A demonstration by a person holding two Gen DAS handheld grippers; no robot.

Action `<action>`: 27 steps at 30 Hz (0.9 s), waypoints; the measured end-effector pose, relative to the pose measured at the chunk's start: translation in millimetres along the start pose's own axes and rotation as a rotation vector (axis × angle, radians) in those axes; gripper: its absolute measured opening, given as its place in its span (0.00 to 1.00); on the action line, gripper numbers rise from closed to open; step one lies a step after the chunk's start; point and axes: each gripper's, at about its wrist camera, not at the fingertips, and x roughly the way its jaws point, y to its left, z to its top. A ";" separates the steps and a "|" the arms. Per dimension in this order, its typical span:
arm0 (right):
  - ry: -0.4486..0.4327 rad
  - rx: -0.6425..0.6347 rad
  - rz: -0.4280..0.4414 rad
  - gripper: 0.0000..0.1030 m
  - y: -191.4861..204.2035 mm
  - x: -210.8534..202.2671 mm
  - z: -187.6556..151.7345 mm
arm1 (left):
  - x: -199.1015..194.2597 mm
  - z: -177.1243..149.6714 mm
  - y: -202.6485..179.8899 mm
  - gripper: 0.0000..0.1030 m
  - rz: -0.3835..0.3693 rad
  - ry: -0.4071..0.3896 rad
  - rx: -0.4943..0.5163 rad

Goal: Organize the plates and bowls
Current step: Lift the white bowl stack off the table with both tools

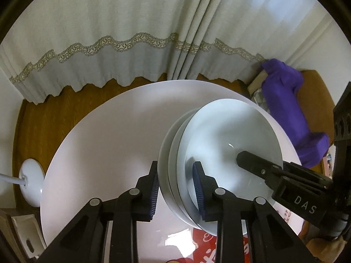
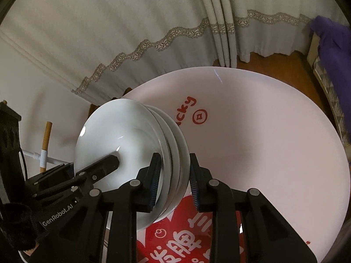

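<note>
Clear bench left, crowded right

I see open room across the white bench (image 1: 98,131); the stacked bowls (image 1: 219,142) fill the middle, the curtain (image 1: 109,54) closes the far edge, and a purple bundle (image 1: 285,92) blocks the right.

I find both handheld units built alike. The left gripper (image 1: 176,188) has matte black linkage arms, round silver pivot pins and ribbed blue pads (image 1: 198,186). The right gripper (image 2: 174,179) matches it, its pads (image 2: 156,182) dark and ribbed. In the left view I read "DAS" in white on the right unit; in the right view, "GenRobot.AI" on the left unit, above a black fabric strap.
</note>
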 end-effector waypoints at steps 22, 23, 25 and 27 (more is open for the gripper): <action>-0.005 0.027 0.023 0.24 -15.7 -28.4 -33.6 | -35.8 -41.8 -32.0 0.24 -0.006 0.010 0.040; -0.005 0.028 0.025 0.24 -16.8 -30.6 -35.8 | -38.1 -43.4 -35.4 0.24 -0.006 0.011 0.040; -0.007 0.035 0.027 0.24 -19.7 -34.9 -40.6 | -41.9 -49.3 -41.4 0.24 -0.004 0.012 0.047; -0.007 0.038 0.028 0.24 -22.3 -38.8 -45.3 | -46.5 -52.1 -45.7 0.24 -0.005 0.013 0.052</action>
